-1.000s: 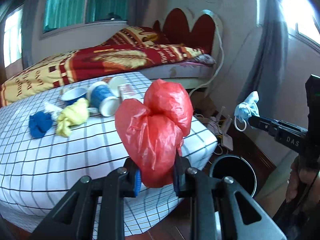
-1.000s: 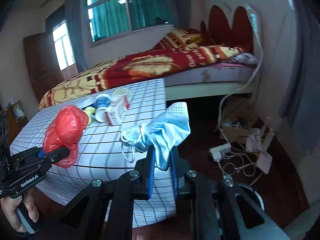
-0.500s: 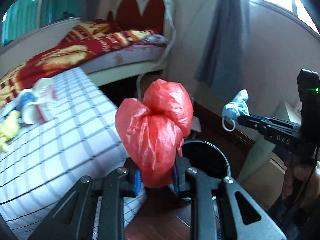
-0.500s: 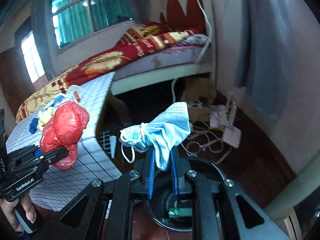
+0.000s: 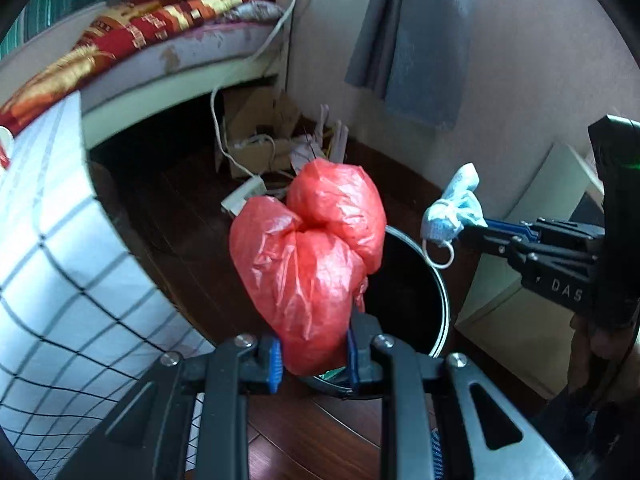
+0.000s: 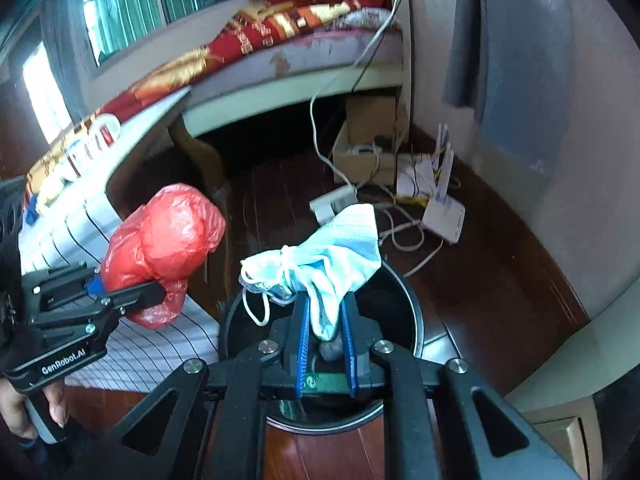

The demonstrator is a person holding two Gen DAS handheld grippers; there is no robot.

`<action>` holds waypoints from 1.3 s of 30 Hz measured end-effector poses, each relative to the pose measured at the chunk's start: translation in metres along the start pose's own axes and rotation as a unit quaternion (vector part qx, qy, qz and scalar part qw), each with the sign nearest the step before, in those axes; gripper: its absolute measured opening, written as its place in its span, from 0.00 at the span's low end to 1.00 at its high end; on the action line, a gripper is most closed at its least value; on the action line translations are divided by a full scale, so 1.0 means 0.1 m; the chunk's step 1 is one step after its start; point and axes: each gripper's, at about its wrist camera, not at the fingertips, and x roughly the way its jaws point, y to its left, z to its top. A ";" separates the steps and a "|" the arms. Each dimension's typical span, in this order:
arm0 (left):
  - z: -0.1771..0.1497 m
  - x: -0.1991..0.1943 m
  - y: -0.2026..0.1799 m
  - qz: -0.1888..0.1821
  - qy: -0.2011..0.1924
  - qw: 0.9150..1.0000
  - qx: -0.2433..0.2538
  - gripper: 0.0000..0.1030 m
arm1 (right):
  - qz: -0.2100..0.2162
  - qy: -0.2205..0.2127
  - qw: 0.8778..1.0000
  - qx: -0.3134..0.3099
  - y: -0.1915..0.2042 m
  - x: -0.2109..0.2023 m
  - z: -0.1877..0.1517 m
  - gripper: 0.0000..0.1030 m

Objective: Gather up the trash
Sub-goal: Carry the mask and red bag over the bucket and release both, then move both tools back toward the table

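Note:
My left gripper [image 5: 314, 354] is shut on a crumpled red plastic bag [image 5: 308, 256], held just left of and above the black round trash bin [image 5: 416, 300] on the floor. The bag also shows in the right wrist view [image 6: 164, 248]. My right gripper [image 6: 324, 328] is shut on a light blue face mask [image 6: 328, 264] and holds it over the open bin [image 6: 404, 300]. In the left wrist view the mask [image 5: 454, 212] hangs above the bin's far right rim. Some trash lies at the bin's bottom.
A table with a white checked cloth [image 5: 60, 300] stands left of the bin, cups [image 6: 92, 140] on it. Behind are a bed [image 6: 280, 40], a cardboard box [image 6: 368, 144], cables and a white router [image 6: 442, 216]. A pale cabinet [image 5: 532, 280] stands right.
Both grippers have swung from the table to the right and down to the bin, each still holding its item. The mask is now over the bin's opening.

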 end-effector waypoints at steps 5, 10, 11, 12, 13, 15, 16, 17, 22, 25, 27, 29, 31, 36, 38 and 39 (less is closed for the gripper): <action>0.00 0.31 -0.02 0.012 0.032 0.999 -0.005 0.68 | -0.010 0.038 0.999 -0.011 -0.06 0.36 -0.12 0.31; -0.05 0.39 0.03 0.041 0.048 0.998 -0.011 0.88 | -0.065 0.084 0.994 0.022 -0.31 0.73 -0.22 0.68; -0.06 0.37 0.04 0.049 0.044 0.998 -0.012 0.90 | -0.069 0.086 0.994 0.024 -0.32 0.74 -0.22 0.68; -0.06 0.36 0.05 0.053 0.040 0.998 -0.011 0.93 | -0.070 0.080 0.994 0.026 -0.33 0.72 -0.20 0.72; -0.06 0.34 0.06 0.057 0.034 0.998 -0.011 0.94 | -0.073 0.076 0.994 0.027 -0.31 0.69 -0.19 0.77; -0.05 0.30 0.09 0.067 0.026 0.997 -0.015 0.95 | -0.074 0.066 0.995 0.028 -0.27 0.62 -0.15 1.00; -0.05 0.27 0.10 0.069 0.020 0.997 -0.017 0.95 | -0.068 0.063 0.995 0.029 -0.25 0.59 -0.14 1.00; -0.05 0.24 0.11 0.073 0.016 0.997 -0.018 0.96 | -0.067 0.062 0.995 0.030 -0.22 0.56 -0.12 1.00; 0.02 0.09 0.15 0.077 -0.003 0.997 -0.018 0.96 | -0.066 0.052 0.996 0.028 -0.16 0.47 -0.07 1.00; 0.07 0.02 0.15 0.080 -0.012 0.997 -0.017 0.96 | -0.066 0.045 0.997 0.024 -0.11 0.40 -0.05 1.00; 0.09 0.00 0.15 0.082 -0.018 0.996 -0.017 0.96 | -0.067 0.040 0.997 0.022 -0.07 0.34 -0.04 1.00; 0.11 -0.07 0.15 0.086 -0.024 0.996 -0.016 0.96 | -0.064 0.033 0.997 0.021 -0.04 0.28 -0.02 1.00; 0.11 -0.15 0.15 0.086 -0.031 0.996 -0.017 0.96 | -0.064 0.022 0.998 0.016 0.02 0.19 0.00 1.00; 0.13 -0.39 0.17 0.093 -0.049 0.994 -0.021 0.96 | -0.060 -0.005 0.998 0.009 0.17 -0.02 0.10 1.00; 0.13 -0.50 0.18 0.097 -0.060 0.993 -0.024 0.96 | -0.056 -0.016 0.998 0.007 0.25 -0.11 0.14 1.00; 0.13 -0.55 0.20 0.099 -0.065 0.993 -0.025 0.96 | -0.054 -0.021 0.998 0.006 0.30 -0.14 0.16 1.00</action>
